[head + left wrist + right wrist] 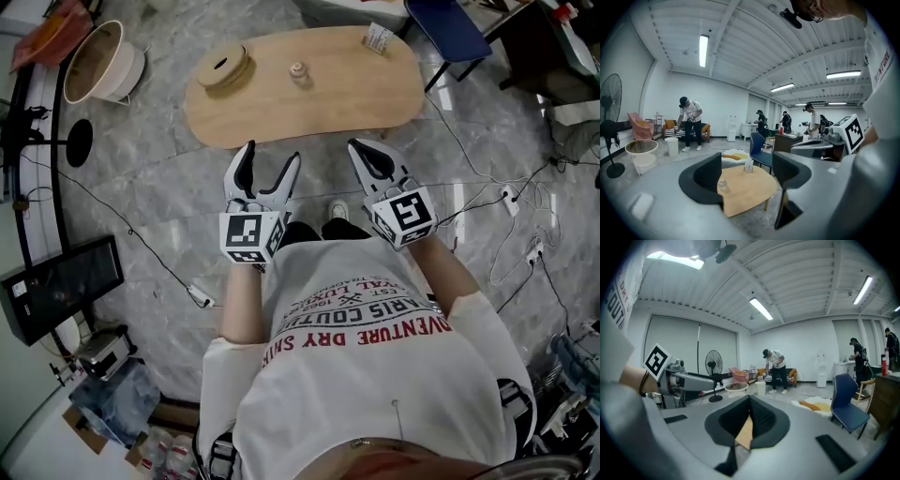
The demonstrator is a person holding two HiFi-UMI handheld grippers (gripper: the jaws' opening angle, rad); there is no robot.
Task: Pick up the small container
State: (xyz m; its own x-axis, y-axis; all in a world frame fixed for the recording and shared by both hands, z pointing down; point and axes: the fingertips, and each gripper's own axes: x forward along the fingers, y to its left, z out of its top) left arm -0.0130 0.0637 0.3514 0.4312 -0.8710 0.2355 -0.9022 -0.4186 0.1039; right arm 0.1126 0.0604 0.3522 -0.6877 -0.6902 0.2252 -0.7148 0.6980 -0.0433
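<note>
**Head view.** The person stood over a pale marbled floor with both tools held out in front of the body, short of the wooden table.
- The left gripper had its jaws spread wide, with nothing between them.
- The right gripper had its jaws drawn together to a point and carried nothing.
- The small container stood upright near the middle of the table, well apart from both grippers.
- To its left on the table lay a round wooden piece, possibly a lid or a spool; I could not tell from above.
- A small box sat at the table's far right edge.
- A blue chair stood just beyond that end.
- A pale basket stood on the floor off to the left.

**Left gripper view.**
- The two dark jaws stood far apart, with only open air between them.
- The tabletop showed through the gap, some way ahead.
- The small container appeared in this view close beside the inner edge of the left jaw, standing on the table and not touched.
- The small box sat farther back on the table, with the blue chair behind it.
- A standing fan was at the left wall.
- A person stood bent over near a sofa.

**Right gripper view.**
- The jaws met at their tips and were closed on nothing.
- Only a thin sliver of the table showed in the wedge beneath them.
- The container was not visible in this view.
- The left gripper's marker cube showed at the left edge.
</note>
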